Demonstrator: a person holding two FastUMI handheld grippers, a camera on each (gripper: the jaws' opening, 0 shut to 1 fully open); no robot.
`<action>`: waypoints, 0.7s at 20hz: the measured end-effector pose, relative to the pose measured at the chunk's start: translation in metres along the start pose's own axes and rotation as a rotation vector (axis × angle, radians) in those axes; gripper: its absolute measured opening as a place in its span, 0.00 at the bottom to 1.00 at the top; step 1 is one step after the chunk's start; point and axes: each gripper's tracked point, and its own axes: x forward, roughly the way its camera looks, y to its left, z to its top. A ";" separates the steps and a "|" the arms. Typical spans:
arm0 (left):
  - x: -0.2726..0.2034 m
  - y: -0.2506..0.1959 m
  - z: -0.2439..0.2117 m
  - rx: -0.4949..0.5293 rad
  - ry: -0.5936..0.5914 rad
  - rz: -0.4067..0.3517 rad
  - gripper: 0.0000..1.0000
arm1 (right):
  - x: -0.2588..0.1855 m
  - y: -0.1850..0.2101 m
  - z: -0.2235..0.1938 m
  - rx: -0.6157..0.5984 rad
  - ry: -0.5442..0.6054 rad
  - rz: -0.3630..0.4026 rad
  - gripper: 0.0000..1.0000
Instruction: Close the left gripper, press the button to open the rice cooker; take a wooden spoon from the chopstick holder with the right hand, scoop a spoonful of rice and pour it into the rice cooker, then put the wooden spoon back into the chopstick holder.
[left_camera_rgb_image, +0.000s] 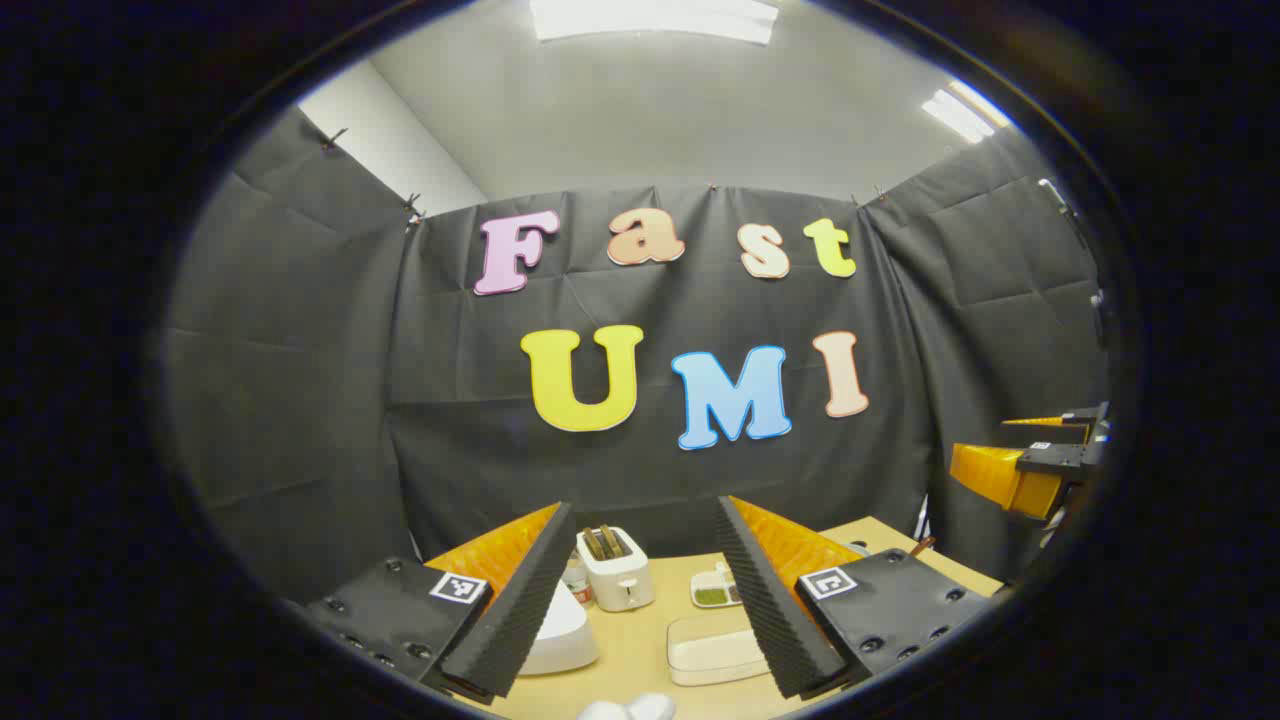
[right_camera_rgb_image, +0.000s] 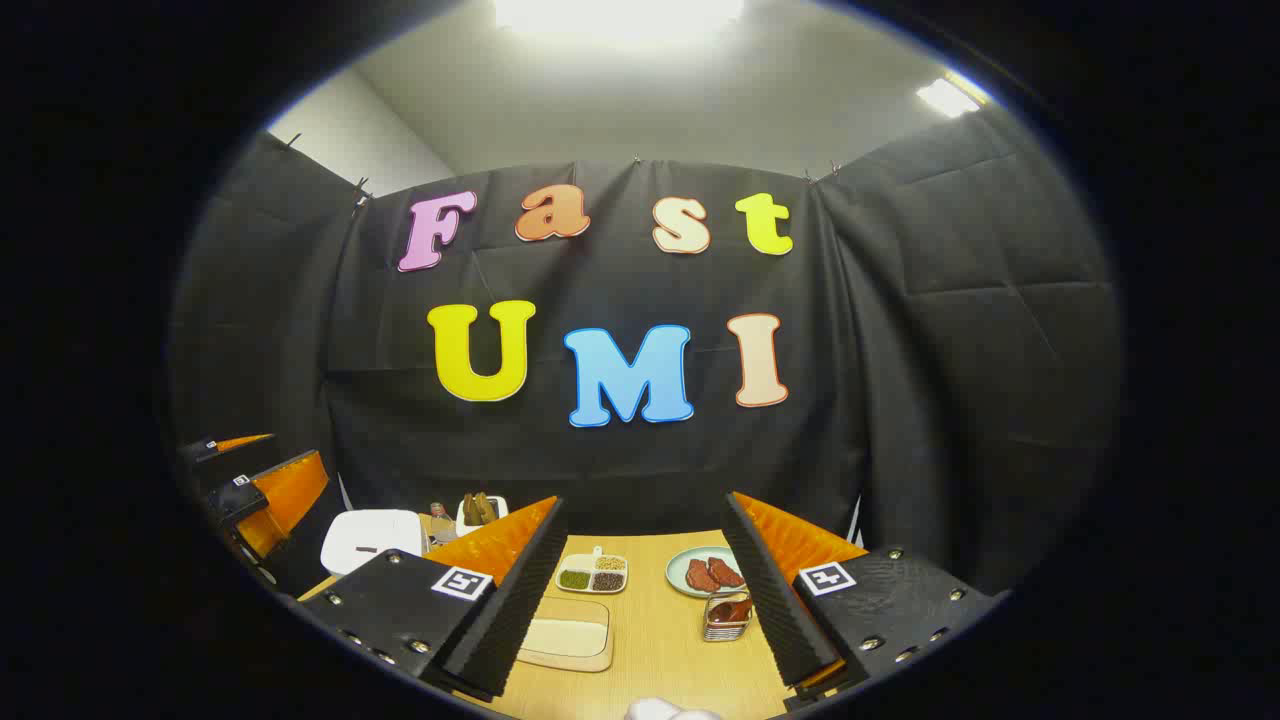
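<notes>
The left tool (left_camera_rgb_image: 635, 590) hangs high above the counter (left_camera_rgb_image: 640, 650) with its jaws spread wide and nothing between them. The right tool (right_camera_rgb_image: 640, 590) is likewise wide open and empty. In the left gripper view the white rice cooker (left_camera_rgb_image: 555, 635) sits low on the counter just behind the left finger, lid down, with a toaster (left_camera_rgb_image: 615, 568) beyond it and a shallow tray of rice (left_camera_rgb_image: 715, 648) to its right.

The first risk, as I judge it, is the open jaw: the task wants the left tool closed before it presses the button. If it goes down spread like this, the fingers could straddle the button or catch the lid's edge, and the cooker would stay shut. The button itself is hidden behind the finger, so aiming will be poor until the tool tips downward.

In the right gripper view a small wire holder (right_camera_rgb_image: 728, 618) stands near the right finger, beside a plate (right_camera_rgb_image: 712, 572) of red pieces. Whether it holds the wooden spoon I cannot tell. A careless reach there might tip it or nudge the plate. The sectioned dish (right_camera_rgb_image: 592, 574) is also close.
</notes>
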 end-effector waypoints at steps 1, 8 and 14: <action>0.001 0.001 0.000 -0.001 0.002 0.003 0.96 | 0.000 0.000 0.000 -0.006 0.003 0.000 0.96; 0.006 0.006 0.000 -0.008 0.006 0.015 1.00 | 0.001 0.004 0.002 -0.015 -0.006 0.009 0.96; 0.009 0.010 0.004 -0.004 0.002 0.026 0.99 | 0.005 0.006 0.005 -0.015 -0.007 0.014 0.96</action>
